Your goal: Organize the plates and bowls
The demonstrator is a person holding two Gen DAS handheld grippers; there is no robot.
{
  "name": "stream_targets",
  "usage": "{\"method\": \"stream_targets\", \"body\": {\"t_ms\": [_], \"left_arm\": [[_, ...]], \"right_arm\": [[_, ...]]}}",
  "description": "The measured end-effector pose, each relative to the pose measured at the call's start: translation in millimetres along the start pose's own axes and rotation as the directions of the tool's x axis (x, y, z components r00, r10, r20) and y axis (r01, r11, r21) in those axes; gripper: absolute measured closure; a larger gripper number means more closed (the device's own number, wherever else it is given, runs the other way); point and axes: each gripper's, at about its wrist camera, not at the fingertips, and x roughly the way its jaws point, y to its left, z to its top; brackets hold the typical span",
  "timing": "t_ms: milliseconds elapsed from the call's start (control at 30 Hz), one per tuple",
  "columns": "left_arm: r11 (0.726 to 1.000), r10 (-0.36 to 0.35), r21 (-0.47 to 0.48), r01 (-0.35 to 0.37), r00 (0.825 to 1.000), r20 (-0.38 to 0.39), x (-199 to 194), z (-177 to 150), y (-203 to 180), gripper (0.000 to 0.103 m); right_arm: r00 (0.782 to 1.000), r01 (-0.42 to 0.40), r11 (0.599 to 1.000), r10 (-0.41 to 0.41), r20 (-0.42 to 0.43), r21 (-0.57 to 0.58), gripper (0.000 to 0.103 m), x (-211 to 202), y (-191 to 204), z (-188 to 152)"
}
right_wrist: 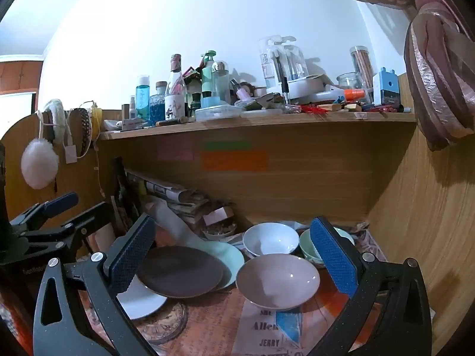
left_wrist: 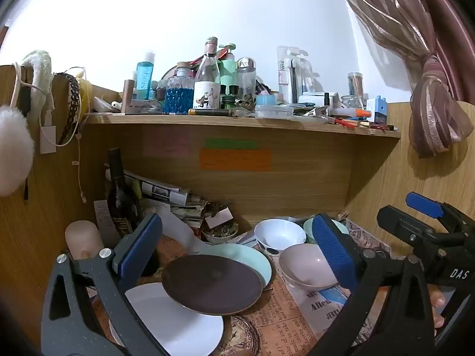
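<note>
While both tools gape, plates [left_wrist: 212, 287] overlap beside bowls [right_wrist: 277, 280].

brown plate [left_wrist: 212, 284] atop mint plate [left_wrist: 252, 258] | white plate [left_wrist: 175, 320] beneath | three bowls [left_wrist: 305, 264] upright beside

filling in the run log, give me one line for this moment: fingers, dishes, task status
left gripper: open, empty | right gripper: open, empty | brown plate overlapping teal plate | pink bowl untouched | sorting not started

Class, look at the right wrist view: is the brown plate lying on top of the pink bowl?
No, the brown plate overlaps the green plate; the pink bowl stands beside it.
</note>
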Motion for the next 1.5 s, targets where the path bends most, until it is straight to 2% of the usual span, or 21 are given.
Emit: {"method": "stream_targets", "body": {"t_ms": [100, 467, 1500], "left_arm": [[1.000, 0.000, -0.001, 0.000, 1.000, 0.018, -2.3, -0.3, 0.2, 0.000], [1.000, -0.005, 0.011, 0.005, 1.000, -0.002, -0.1, -0.2, -1.1, 0.000], [1.000, 0.012, 0.020, -0.012, 1.000, 0.001, 0.1, -1.3, -2.4, 0.000]], "right_arm": [[1.000, -0.001, 1.000, 0.001, -0.004, -0.001, 0.000, 0.7, 0.9, 0.1], [1.000, -0.015, 1.000, 0.015, -0.010, -0.008, 0.000, 3.9, 17.5, 1.0], [0.999, -0.034, 0.999, 0.034, -0.008, 0.005, 0.000, 2.7, 15.4, -3.3]]}}
